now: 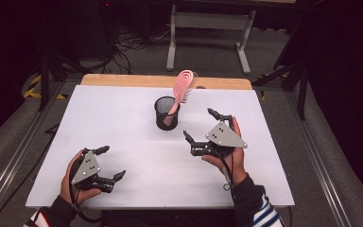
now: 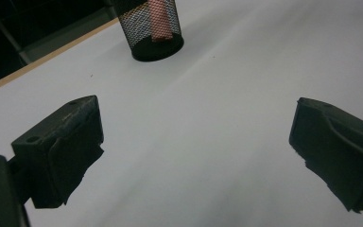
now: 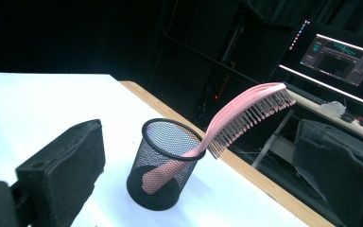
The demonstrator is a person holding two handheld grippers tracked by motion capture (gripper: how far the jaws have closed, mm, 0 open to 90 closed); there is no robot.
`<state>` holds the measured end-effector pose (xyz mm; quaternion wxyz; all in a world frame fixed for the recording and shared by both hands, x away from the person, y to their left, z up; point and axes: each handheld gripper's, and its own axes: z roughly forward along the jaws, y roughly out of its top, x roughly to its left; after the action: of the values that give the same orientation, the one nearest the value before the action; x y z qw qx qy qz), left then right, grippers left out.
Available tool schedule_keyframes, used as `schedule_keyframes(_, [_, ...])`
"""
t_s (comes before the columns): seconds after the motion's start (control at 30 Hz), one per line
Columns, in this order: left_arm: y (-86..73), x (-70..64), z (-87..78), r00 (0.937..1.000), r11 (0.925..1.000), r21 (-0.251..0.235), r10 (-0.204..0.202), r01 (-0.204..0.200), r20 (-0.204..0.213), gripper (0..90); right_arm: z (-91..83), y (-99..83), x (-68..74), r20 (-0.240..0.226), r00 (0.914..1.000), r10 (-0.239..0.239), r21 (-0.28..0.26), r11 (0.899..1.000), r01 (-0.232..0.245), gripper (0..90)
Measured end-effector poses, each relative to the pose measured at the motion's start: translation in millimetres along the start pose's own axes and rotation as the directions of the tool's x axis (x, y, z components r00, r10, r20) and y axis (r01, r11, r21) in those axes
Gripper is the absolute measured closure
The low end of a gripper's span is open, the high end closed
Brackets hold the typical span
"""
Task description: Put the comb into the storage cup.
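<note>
Pink plastic hairbrush [image 1: 183,90] stands handle-down in black mesh cup [image 1: 166,113] on white bench [image 1: 123,123]. Left tongs [image 1: 112,163], right tongs [image 1: 199,124] both apart, empty.

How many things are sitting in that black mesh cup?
1: a pink hairbrush stands handle-down in the black mesh cup, its bristled head leaning out over the rim. Something small could lie hidden at the bottom.
</note>
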<state>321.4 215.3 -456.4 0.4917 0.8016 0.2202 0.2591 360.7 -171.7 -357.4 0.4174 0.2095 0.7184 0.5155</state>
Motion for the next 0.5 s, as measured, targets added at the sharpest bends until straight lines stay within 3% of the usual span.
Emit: schedule_keyframes(0.5, [-0.2, 0.1, -1.7, 1.0, 1.0, 0.001, 0.004, -0.004, -0.001, 4.7, -9.6, -3.8, 5.7, -0.014, 0.9996, -0.027, 0.0, 1.0, 0.027, 4.3])
